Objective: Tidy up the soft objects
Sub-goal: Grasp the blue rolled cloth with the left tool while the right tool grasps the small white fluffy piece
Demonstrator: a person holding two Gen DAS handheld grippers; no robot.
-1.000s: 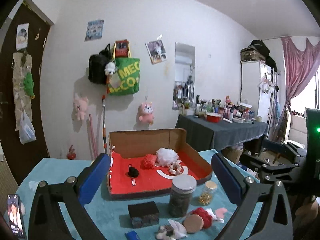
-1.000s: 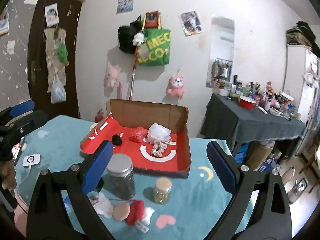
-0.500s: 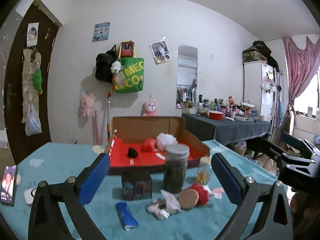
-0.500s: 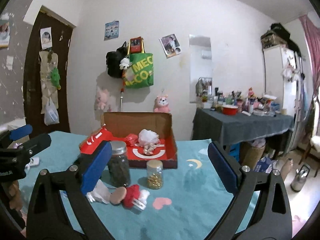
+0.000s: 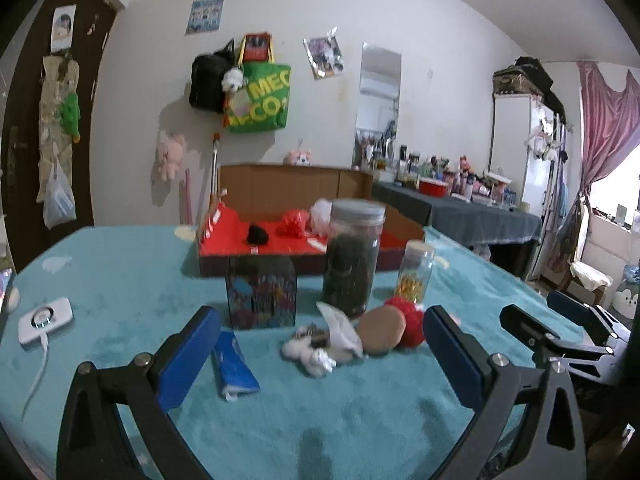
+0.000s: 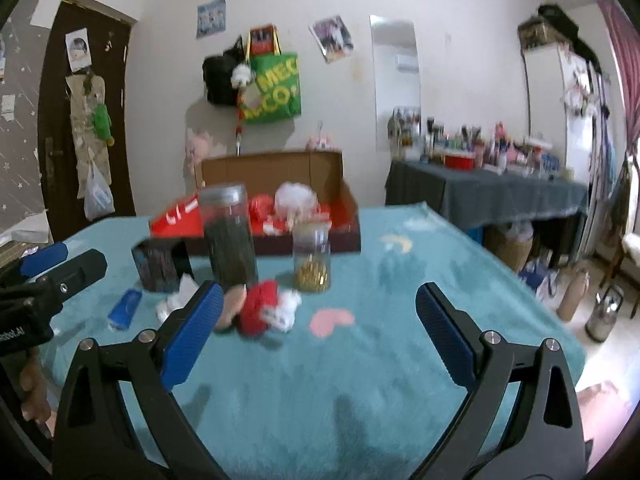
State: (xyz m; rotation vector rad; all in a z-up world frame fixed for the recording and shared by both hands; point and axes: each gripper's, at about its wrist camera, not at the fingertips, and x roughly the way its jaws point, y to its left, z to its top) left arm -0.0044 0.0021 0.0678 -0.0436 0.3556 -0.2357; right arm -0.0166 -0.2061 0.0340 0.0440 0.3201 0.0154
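A cluster of soft things lies on the teal table: a red pom-pom (image 5: 408, 320) (image 6: 260, 306), a tan round puff (image 5: 380, 330), a white tissue (image 5: 340, 326) and a small white fluffy piece (image 5: 310, 354). An open cardboard box with a red floor (image 5: 224, 242) (image 6: 348, 216) behind them holds a black ball (image 5: 257, 235), a red scrunchie (image 5: 291, 223) and a white puff (image 6: 296, 196). My left gripper (image 5: 320, 352) is open, just in front of the cluster. My right gripper (image 6: 320, 328) is open and empty, with the red pom-pom near its left finger.
A tall dark-filled jar (image 5: 352, 256), a small jar of gold bits (image 5: 414, 276) and a patterned cube box (image 5: 260, 294) stand between cluster and cardboard box. A blue packet (image 5: 232, 362) and a white charger puck (image 5: 46, 320) lie at left.
Both grippers have dropped from above the table to near table height and moved closer to the cluster of soft things. Both stay open.
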